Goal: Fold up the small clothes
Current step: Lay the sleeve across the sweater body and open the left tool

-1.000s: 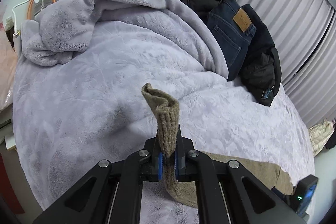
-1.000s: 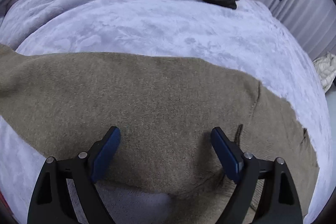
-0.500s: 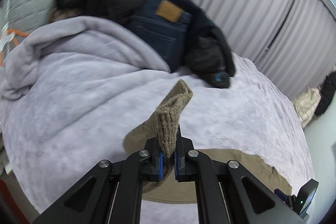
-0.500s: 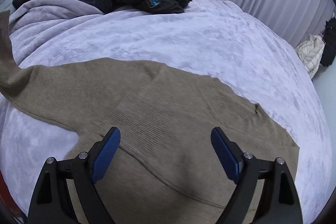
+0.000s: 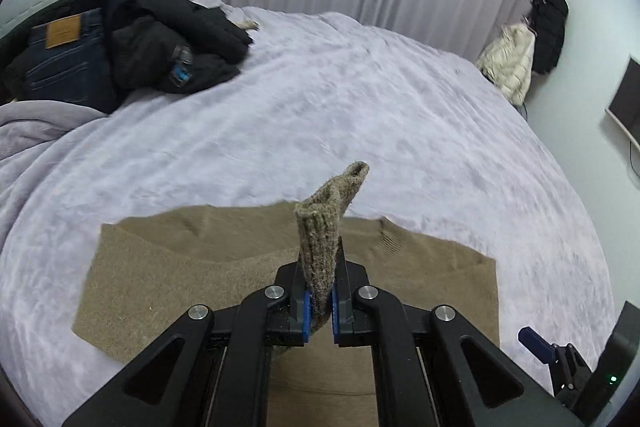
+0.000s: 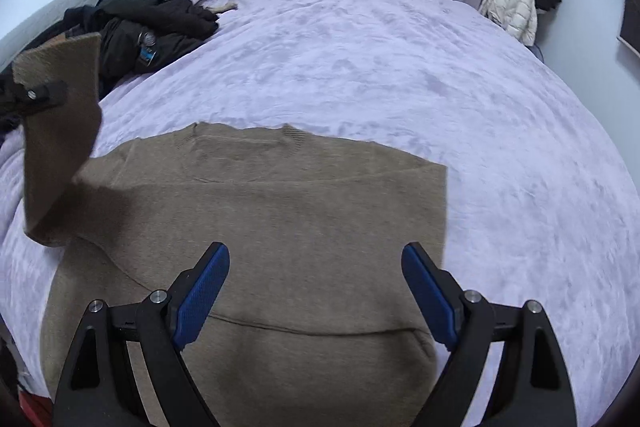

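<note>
The left tool (image 5: 319, 311) pinches the brown sweater's sleeve cuff (image 5: 326, 223), lifted above the sweater (image 6: 280, 219) spread near the bed's (image 6: 400, 67) near edge. The right tool (image 6: 316, 291) hovers over it, jaws spread wide (nothing between). Lavender blanket beyond lies bare; dark clothes (image 5: 160, 39) crowd the far left corner.

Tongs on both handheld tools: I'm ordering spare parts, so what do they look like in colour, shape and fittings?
Both match. The left tongs and right tongs are matte black plastic linkages with triangular cut-outs, round silver pivot screws and textured blue pads lining the fingers. The right tool's body, seen from the left wrist, carries a small green light. No cables, markings or sleeves show.
</note>
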`<state>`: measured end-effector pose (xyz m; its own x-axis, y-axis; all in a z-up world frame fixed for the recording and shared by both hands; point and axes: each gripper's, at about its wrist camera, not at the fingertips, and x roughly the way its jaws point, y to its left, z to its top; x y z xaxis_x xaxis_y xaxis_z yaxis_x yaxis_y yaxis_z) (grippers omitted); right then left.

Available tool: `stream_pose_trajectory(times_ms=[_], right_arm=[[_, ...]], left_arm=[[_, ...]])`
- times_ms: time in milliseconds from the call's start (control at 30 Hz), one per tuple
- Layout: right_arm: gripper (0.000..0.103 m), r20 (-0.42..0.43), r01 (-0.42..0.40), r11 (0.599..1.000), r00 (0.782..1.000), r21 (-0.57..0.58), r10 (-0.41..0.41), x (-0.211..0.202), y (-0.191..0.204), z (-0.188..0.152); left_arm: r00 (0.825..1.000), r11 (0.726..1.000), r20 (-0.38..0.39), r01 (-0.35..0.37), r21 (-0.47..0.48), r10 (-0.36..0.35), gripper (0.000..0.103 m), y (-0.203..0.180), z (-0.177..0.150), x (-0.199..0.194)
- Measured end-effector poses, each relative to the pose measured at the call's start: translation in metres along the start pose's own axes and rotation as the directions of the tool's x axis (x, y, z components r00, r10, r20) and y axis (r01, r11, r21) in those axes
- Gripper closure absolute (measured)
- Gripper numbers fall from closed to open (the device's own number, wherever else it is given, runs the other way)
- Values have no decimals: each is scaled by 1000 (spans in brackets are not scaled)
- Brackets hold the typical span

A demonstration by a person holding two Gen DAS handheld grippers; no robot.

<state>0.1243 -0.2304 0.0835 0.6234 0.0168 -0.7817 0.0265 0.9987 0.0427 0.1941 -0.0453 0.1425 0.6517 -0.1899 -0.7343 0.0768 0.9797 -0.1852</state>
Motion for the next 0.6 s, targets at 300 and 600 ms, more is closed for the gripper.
stream_pose_trajectory(times_ms=[300, 600], right_arm=[[13, -8, 53, 997, 999, 64, -53, -13, -88, -27], [13, -12, 43, 988, 999, 147, -42, -11, -132, -55]], left_arm=[[979, 987, -184, 110, 119, -87, 95, -109, -56, 74], [944, 971, -293, 197, 138, -150, 95, -148, -82, 105]])
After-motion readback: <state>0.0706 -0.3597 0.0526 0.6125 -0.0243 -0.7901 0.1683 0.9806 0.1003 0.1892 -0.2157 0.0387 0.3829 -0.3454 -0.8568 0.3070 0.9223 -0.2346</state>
